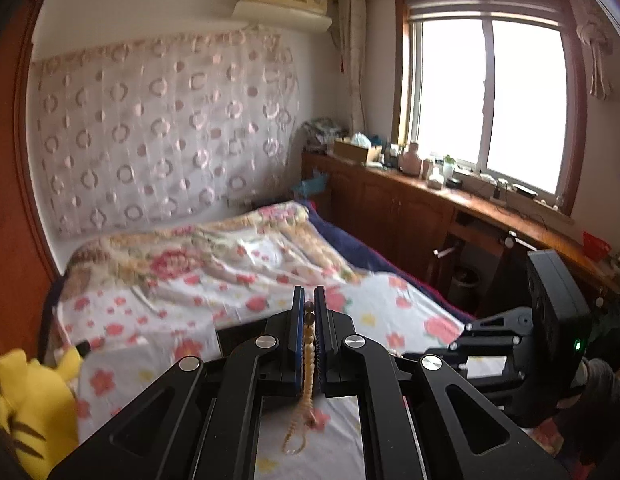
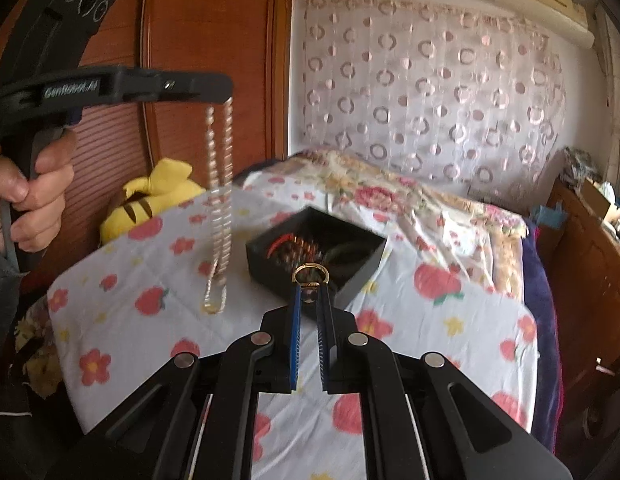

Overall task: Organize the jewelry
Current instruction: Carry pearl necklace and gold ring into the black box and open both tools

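right wrist view: your right gripper [image 2: 310, 292] fingers pinch a gold ring [image 2: 310, 273] over the black box [image 2: 362, 276] on the bed [image 2: 450, 304]. your left gripper [image 2: 225, 90] fingers are clamped on a bead necklace [image 2: 219, 208] dangling above the sheet.

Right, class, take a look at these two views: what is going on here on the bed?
A person is sorting jewelry over a bed covered with a floral sheet. The left hand-held gripper is shut on a beaded necklace, which hangs in a long loop above the sheet. The right hand-held gripper is shut on a gold ring, held just in front of an open black box that already contains other pieces. Neither item is in the box yet.
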{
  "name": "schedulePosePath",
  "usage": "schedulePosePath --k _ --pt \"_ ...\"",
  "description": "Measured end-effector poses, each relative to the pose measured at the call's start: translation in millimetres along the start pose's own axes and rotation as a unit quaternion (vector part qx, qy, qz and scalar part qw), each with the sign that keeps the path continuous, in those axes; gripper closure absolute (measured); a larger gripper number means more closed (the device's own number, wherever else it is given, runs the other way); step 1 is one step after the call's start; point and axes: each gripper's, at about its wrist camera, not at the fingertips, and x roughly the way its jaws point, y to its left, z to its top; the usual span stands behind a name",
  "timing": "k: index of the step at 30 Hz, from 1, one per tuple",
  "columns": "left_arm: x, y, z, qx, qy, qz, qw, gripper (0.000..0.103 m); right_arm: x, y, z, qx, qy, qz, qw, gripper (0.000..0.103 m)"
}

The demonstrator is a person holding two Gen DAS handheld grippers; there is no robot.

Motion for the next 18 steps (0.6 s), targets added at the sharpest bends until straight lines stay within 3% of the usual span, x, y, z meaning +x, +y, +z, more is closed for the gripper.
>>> schedulePosePath --k 6,10,18 --pt "8 10 33 0.005 -0.020 0.014 0.9997 0.099 3 -8 24 -0.011 -0.020 0.001 1.000 0.094" --pt "29 18 36 0.004 -0.010 0.023 0.9997 0.099 17 -14 32 -0.013 -0.020 0.003 1.000 0.094" --pt "98 43 -22 -0.026 0.075 0.033 0.9963 0.099 69 -19 22 -0.003 0.018 0.016 1.000 0.094"
